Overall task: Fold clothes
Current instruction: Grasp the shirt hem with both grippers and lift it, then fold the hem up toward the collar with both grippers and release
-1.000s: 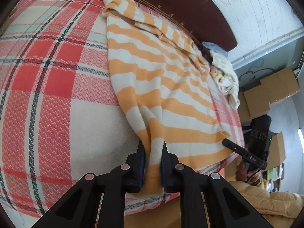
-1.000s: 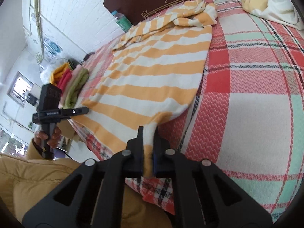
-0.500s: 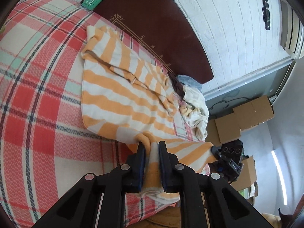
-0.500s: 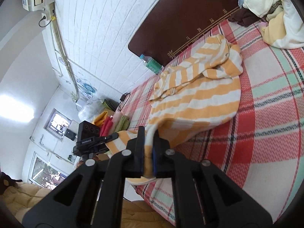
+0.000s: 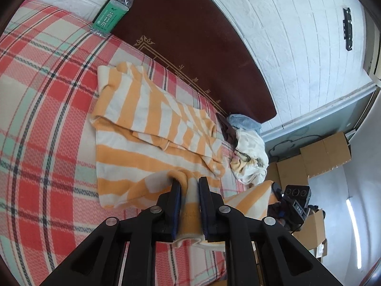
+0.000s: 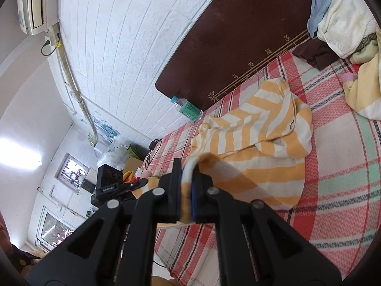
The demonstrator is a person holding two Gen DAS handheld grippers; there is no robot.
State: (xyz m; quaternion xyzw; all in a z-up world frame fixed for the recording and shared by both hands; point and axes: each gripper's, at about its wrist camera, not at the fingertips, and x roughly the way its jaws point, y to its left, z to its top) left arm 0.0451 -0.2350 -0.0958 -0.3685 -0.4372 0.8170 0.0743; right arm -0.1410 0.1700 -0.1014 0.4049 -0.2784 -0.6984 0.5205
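Both grippers, left [image 5: 189,186] & right [image 6: 187,169], clamp hem corners of the striped top [image 5: 152,128], lifted over the plaid bed [image 5: 42,124] w/ its upper part lying flat; uneven carry-over could skew the fold.

Left gripper [image 5: 189,186], matte black two-finger frame, angular open-truss arms, round silver screws, dark blue pads [image 5: 176,205], right gripper [image 6: 187,181], same black frame, silver screws, blue pad edges, boxy black camera housing with white lettering
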